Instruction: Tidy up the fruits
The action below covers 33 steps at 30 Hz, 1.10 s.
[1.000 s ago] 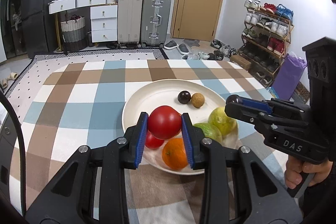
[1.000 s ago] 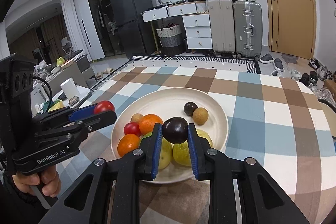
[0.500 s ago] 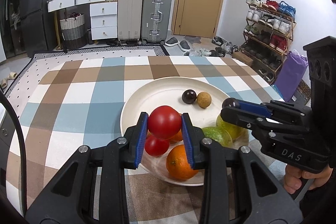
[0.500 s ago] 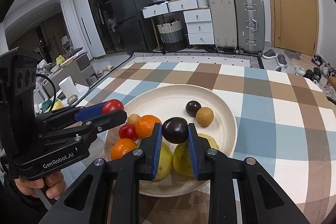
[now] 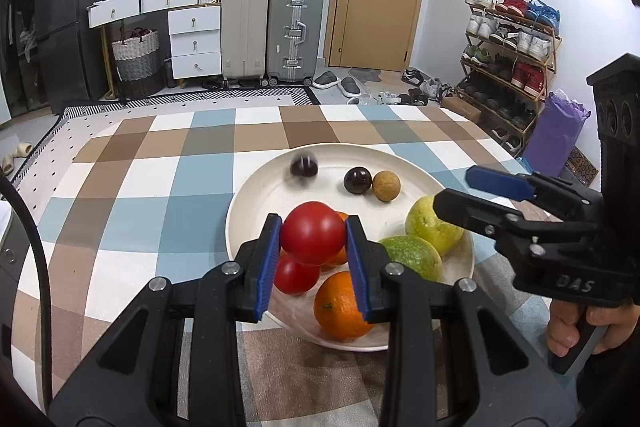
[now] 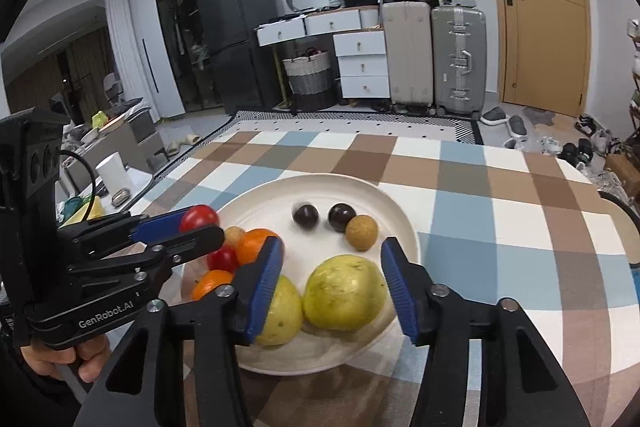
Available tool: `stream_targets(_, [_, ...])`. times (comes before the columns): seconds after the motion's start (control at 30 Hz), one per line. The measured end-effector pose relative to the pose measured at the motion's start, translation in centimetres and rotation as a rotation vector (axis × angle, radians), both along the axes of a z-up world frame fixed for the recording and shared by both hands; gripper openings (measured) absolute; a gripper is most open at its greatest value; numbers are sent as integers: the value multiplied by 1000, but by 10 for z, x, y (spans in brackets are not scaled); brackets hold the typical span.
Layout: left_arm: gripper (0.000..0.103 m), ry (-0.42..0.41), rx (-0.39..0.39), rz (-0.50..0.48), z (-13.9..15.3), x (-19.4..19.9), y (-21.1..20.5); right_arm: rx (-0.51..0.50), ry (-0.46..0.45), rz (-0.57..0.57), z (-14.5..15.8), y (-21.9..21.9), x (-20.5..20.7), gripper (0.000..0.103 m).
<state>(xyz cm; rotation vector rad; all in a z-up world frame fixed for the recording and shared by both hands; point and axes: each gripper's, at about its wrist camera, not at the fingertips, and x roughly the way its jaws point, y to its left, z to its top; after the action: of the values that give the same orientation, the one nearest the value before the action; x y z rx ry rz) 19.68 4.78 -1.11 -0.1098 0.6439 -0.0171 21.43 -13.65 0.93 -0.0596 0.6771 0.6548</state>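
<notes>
A white plate [image 5: 404,157] [image 6: 400,211] on the checkered cloth holds fruit. My left gripper [image 5: 313,251] [image 6: 188,227] is shut on a red tomato [image 5: 313,233] [image 6: 199,217] above the plate's near left part. My right gripper [image 6: 332,279] [image 5: 468,191] is open and empty above two yellow-green guavas [image 6: 344,291] [image 5: 434,225]. A dark plum [image 6: 306,215] [image 5: 304,165], blurred, rolls on the plate beside another dark fruit [image 6: 341,217] and a tan round fruit [image 6: 361,233]. Oranges [image 5: 340,301] [image 6: 254,245] and a small red tomato [image 5: 295,273] lie near.
The table [image 6: 520,227] with the checkered cloth reaches past the plate on all sides. Suitcases [image 5: 296,31], white drawers [image 5: 194,41], a shoe rack [image 5: 508,59] and a door stand beyond it.
My right gripper has opened and let go of the dark plum, which now rolls on the plate's far part. My left gripper still holds the tomato.
</notes>
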Motion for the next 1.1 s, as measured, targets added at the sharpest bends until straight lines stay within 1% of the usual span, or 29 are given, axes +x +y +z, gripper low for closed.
stream_targets(0.03, [29,-3,0,-1,0,0,0,7,-2,-2,0,-2,0,70])
stream_targets(0.1, [30,-11,0,0,2,-1,0,13,-12,-6,2,-4,-1,73])
stream_targets(0.17, [36,-13,1,4,3,-3,1,9,-23,-8,3,-5,-2,76])
stream_targets(0.23, [55,-19,-3,13,3,-6,3,8,-28,-9,3,-5,-2,81])
stream_targets(0.27, [60,-28,-11,17,4,-8,5,7,-30,-8,3,-5,-2,82])
stream_targets(0.33, [77,-41,-17,32,6,-14,8,1,-37,-12,3,-6,-3,85])
stream_targets(0.4, [83,-57,-17,45,7,-22,10,3,-39,-17,4,-8,-5,89])
stream_targets(0.47, [84,-64,-11,48,8,-27,11,13,-37,-18,5,-10,-5,94])
stream_targets(0.5, [87,-68,-8,52,9,-30,12,26,-41,-19,6,-12,-7,99])
stream_targets(0.53, [94,-73,-9,57,10,-33,12,32,-45,-19,7,-13,-8,103])
stream_targets(0.57, [100,-77,-12,62,10,-35,12,39,-51,-17,9,-14,-10,103])
stream_targets(0.6, [103,-88,-16,69,11,-39,12,44,-59,-15,10,-16,-13,103])
stream_targets(0.8, [103,-101,-9,77,11,-54,9,75,-78,-6,12,-29,-30,103])
stream_targets(1.1, [103,-126,-11,72,10,-76,2,61,-117,5,11,-40,-56,103])
